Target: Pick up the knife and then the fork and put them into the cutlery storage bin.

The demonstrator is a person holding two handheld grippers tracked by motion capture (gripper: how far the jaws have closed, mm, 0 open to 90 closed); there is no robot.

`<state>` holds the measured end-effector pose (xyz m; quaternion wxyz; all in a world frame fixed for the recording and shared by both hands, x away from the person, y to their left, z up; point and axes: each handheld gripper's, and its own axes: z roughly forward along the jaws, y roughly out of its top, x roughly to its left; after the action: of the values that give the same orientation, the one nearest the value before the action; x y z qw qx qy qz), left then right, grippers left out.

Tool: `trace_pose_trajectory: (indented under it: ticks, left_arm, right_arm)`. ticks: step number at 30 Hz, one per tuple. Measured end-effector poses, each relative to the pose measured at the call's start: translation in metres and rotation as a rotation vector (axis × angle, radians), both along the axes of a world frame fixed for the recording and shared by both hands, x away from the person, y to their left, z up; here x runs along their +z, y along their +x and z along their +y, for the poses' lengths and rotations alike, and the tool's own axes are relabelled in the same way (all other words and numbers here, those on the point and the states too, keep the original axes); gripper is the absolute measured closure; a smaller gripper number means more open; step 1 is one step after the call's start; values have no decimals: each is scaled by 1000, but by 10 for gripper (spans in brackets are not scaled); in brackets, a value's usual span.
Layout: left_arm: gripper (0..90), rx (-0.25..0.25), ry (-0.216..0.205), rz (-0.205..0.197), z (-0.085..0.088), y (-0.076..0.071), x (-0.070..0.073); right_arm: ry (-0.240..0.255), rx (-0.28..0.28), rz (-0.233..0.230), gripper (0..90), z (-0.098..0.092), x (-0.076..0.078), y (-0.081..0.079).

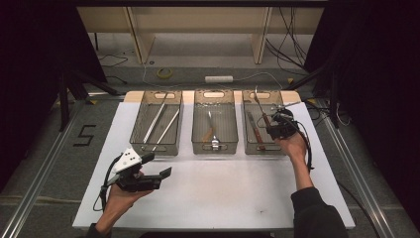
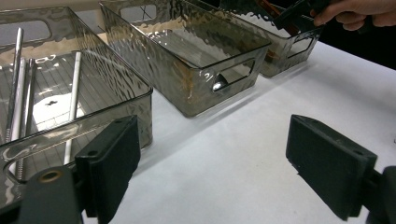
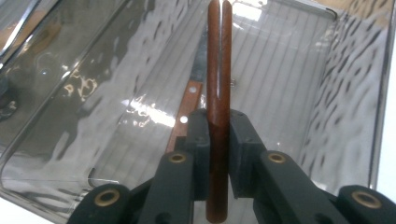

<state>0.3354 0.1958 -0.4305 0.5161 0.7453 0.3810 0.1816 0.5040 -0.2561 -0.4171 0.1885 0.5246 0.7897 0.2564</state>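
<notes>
Gripping brown-handled knife [image 3: 218, 107] | right tool [image 3: 218, 135] over right bin [image 3: 345, 93] | second knife [image 3: 187, 112] beneath

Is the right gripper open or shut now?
Shut: the right gripper presses both pads on a brown handle above the right bin.

The high view is looking down on the table [image 1: 218, 198]; both gripper views are sitting close, probably sharing the right bin [image 2: 280, 46] [image 3: 345, 93].
</notes>
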Motion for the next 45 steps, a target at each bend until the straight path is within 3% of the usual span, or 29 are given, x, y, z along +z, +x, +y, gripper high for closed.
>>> trace_pose_trajectory:
  ticks: [7,10,12,23,29,37,43,45]
  left_arm:
    - [173,2,2,3,0,0,0]
    - [171,2,-2,3,0,0,0]
    - [171,3,0,5,0,0,0]
    - [169,-3,-13,10,1,0,0]
    - [169,-2,-28,18,1,1,0]
    - [168,0,-36,23,2,1,0]
    - [168,1,-43,32,2,2,-1]
    - [168,0,-42,32,2,2,-1]
  right_arm:
    - [17,-26,20,803,-2,-2,0]
    - [39,-29,14,744,-3,1,0]
    - [75,-19,13,711,-4,3,-1]
    - [95,47,-30,633,-5,10,-17]
    - [131,81,-39,534,-1,11,-27]
    - [191,145,-99,429,12,21,-49]
    - [279,173,-153,370,20,16,-76]
    - [294,180,-148,353,22,13,-84]
